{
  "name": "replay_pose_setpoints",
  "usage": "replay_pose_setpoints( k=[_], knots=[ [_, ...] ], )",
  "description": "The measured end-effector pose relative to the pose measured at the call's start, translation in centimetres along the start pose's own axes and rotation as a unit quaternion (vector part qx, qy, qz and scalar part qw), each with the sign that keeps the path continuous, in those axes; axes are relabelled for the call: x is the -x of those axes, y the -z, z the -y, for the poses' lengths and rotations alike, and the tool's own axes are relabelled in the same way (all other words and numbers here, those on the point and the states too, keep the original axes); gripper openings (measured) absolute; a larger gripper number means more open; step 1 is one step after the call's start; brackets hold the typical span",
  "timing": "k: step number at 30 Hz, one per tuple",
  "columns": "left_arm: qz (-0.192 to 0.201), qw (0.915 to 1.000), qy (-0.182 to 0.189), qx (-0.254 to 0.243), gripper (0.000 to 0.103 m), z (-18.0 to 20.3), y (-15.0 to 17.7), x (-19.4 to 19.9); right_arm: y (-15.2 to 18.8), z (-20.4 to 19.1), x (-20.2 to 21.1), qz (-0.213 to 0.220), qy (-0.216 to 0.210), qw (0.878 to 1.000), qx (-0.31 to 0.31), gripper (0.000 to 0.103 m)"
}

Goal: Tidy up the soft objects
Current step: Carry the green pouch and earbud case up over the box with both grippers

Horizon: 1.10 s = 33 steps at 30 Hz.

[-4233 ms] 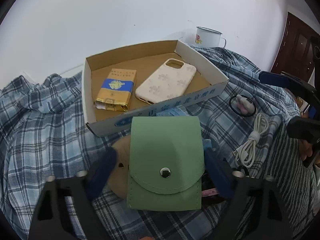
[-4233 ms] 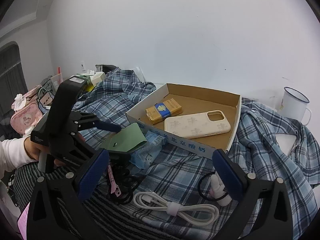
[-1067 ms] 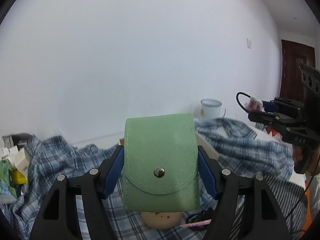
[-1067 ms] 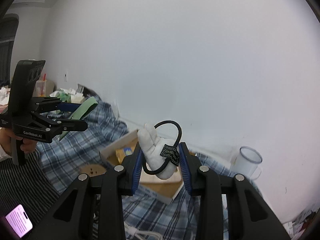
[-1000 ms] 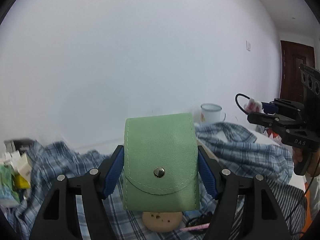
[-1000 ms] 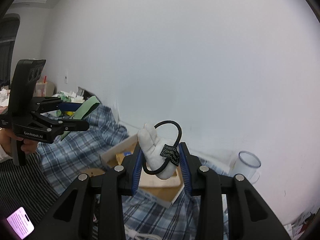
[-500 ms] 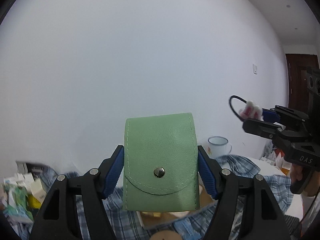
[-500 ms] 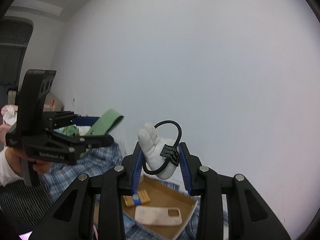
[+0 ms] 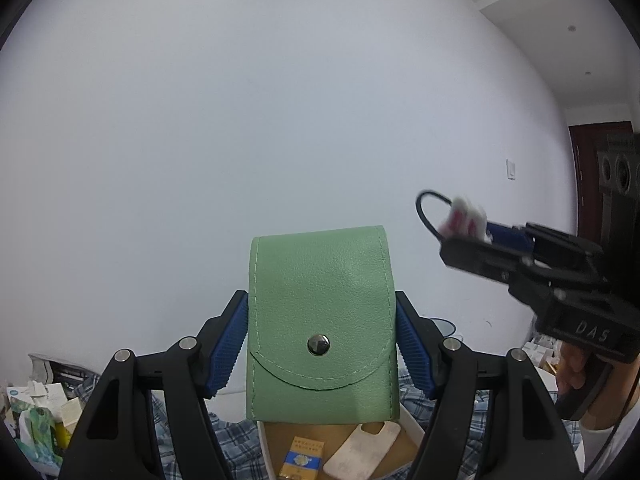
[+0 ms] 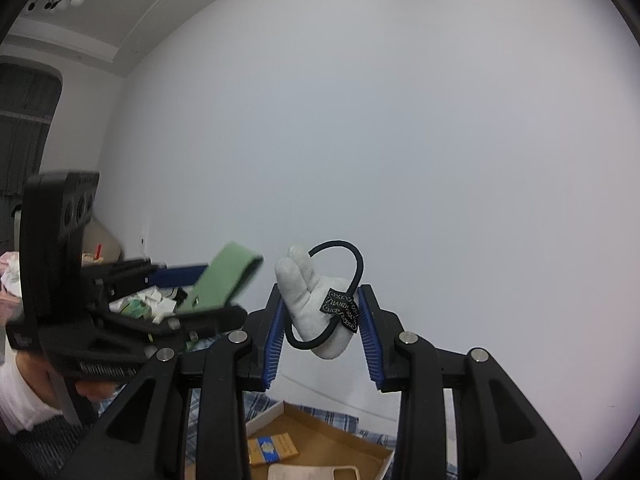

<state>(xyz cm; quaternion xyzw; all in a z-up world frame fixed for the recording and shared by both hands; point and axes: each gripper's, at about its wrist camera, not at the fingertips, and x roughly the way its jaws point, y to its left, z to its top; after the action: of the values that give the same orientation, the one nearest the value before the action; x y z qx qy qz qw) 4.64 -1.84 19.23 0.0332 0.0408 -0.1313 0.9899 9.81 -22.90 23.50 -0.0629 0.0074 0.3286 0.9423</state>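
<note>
My left gripper [image 9: 322, 344] is shut on a green leather pouch [image 9: 320, 316] with a metal snap, held upright and level in front of the white wall. My right gripper [image 10: 324, 328] is shut on a white plush hair tie [image 10: 316, 308] with a black elastic loop and a black tag. In the left wrist view the hair tie [image 9: 464, 216] sticks out of the right gripper [image 9: 472, 236] at the right. In the right wrist view the pouch [image 10: 220, 280] shows edge-on at the left. Below lies the cardboard box [image 9: 276, 456].
The box holds a gold and blue packet [image 9: 302, 460] and a cream phone case [image 9: 360, 452]. It sits on a blue plaid cloth [image 9: 236, 456]. Cartons and clutter [image 9: 36, 412] stand at the far left. A dark door [image 9: 588, 180] is at the right.
Both grippers have risen with their objects and tilted up, so the wall fills most of each view. The box and plaid cloth have dropped to the bottom edge. Neither grip has altered.
</note>
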Motion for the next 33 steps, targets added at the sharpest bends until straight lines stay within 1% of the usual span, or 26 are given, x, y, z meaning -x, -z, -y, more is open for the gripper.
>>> replay_pose_setpoints(
  k=[5, 8, 12, 13, 15, 20, 21, 22, 26, 29, 33],
  knots=[
    [-0.012, 0.9999, -0.005, 0.010, 0.072, -0.6, 0.9, -1.9, 0.8, 0.5, -0.7, 0.006, -0.007, 1.000, -0.017, 0.034],
    [-0.028, 0.9995, -0.009, 0.014, 0.072, -1.9, 2.1, -2.8, 2.4, 0.9, -1.1, 0.000, -0.004, 1.000, -0.017, 0.034],
    [-0.045, 0.9987, -0.014, 0.020, 0.072, -3.1, 3.6, -4.1, 3.8, 2.1, -2.5, -0.009, -0.012, 0.999, -0.045, 0.034],
    [-0.050, 0.9985, -0.016, 0.017, 0.072, -3.3, 4.0, -4.5, 4.1, 2.1, -3.1, -0.011, -0.012, 0.999, -0.047, 0.034],
    [-0.056, 0.9981, -0.023, 0.012, 0.072, -3.7, 4.7, -5.0, 4.4, 2.0, -2.9, -0.014, -0.007, 0.999, -0.051, 0.034],
    [-0.081, 0.9961, -0.025, 0.024, 0.072, -4.6, 6.3, -6.7, 6.3, 1.9, -4.6, -0.017, -0.004, 0.997, -0.071, 0.034],
    [-0.087, 0.9955, -0.025, 0.025, 0.072, -4.8, 6.7, -7.1, 6.7, 2.0, -5.0, -0.020, -0.009, 0.997, -0.079, 0.034],
    [-0.090, 0.9953, -0.027, 0.026, 0.072, -5.0, 6.9, -7.5, 5.9, 1.5, -6.0, -0.024, -0.014, 0.996, -0.083, 0.034],
    [-0.108, 0.9932, -0.033, 0.029, 0.072, -5.9, 8.4, -8.8, 7.3, 1.5, -7.5, -0.049, -0.018, 0.994, -0.091, 0.034],
    [-0.126, 0.9910, -0.031, 0.031, 0.072, -6.1, 9.2, -10.1, 8.3, 1.2, -8.9, -0.069, -0.024, 0.992, -0.099, 0.035],
    [-0.147, 0.9883, -0.034, 0.019, 0.072, -5.7, 10.9, -11.6, 9.5, 1.3, -10.6, -0.096, -0.030, 0.989, -0.108, 0.035]
  ],
)
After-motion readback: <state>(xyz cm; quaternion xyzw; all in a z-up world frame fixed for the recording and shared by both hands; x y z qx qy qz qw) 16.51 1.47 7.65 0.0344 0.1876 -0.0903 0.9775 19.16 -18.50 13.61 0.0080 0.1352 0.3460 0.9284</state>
